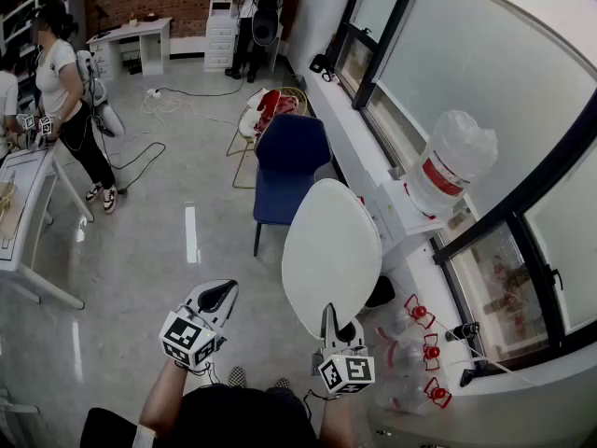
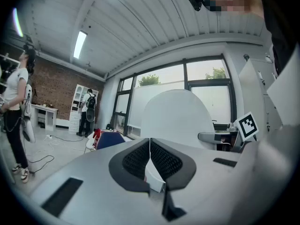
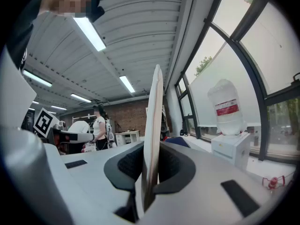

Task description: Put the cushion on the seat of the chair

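A flat white cushion (image 1: 331, 250) with a rounded top is held upright, and my right gripper (image 1: 330, 323) is shut on its lower edge. In the right gripper view the cushion (image 3: 152, 121) shows edge-on, pinched between the dark pads (image 3: 174, 165). Ahead stands the blue chair (image 1: 289, 161), its seat facing me, a short way beyond the cushion; it also shows small in the left gripper view (image 2: 111, 138). My left gripper (image 1: 222, 295) hangs to the left of the cushion with its jaws shut and nothing in them (image 2: 150, 150). From there the cushion's broad face (image 2: 176, 116) fills the middle.
A water dispenser with a big bottle (image 1: 450, 161) stands on the window ledge at right. Red-capped bottles (image 1: 422, 334) lie near my right side. A white chair with red things (image 1: 266, 110) is behind the blue one. A person (image 1: 65, 91) and a table (image 1: 19, 217) are at left.
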Motion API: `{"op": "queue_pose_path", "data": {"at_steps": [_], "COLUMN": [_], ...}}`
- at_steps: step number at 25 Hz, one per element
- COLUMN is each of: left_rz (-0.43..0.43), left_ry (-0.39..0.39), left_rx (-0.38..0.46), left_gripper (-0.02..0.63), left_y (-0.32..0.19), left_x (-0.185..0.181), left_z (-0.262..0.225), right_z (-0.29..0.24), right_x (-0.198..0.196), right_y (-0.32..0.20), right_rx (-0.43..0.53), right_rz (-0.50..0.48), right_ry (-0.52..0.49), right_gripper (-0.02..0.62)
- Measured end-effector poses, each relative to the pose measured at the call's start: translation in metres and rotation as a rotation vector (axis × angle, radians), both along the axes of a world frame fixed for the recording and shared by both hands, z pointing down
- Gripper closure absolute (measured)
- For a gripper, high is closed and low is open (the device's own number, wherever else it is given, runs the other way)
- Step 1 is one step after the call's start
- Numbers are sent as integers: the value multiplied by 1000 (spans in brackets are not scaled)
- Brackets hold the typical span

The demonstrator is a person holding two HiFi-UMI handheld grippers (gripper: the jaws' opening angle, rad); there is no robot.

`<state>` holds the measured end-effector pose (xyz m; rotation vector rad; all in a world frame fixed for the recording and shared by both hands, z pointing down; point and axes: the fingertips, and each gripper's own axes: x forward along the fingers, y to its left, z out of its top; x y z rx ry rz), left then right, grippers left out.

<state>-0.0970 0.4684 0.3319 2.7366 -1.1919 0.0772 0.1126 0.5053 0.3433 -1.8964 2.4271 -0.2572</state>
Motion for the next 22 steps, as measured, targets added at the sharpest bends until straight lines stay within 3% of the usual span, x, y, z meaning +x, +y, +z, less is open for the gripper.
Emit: {"op": "queue_pose_path", "data": {"at_steps": [22], "left_rz": [9], "left_ry": [-2], "left_rx": [0], "left_gripper": [588], "left_y": [-5], "left_x": [-23], "left_z": [5], "right_z": [-4], "right_x": [-15], "right_y": [1], "right_rx": [11], "right_rz": [26], "right_ry": [-39], "right_gripper": [535]}}
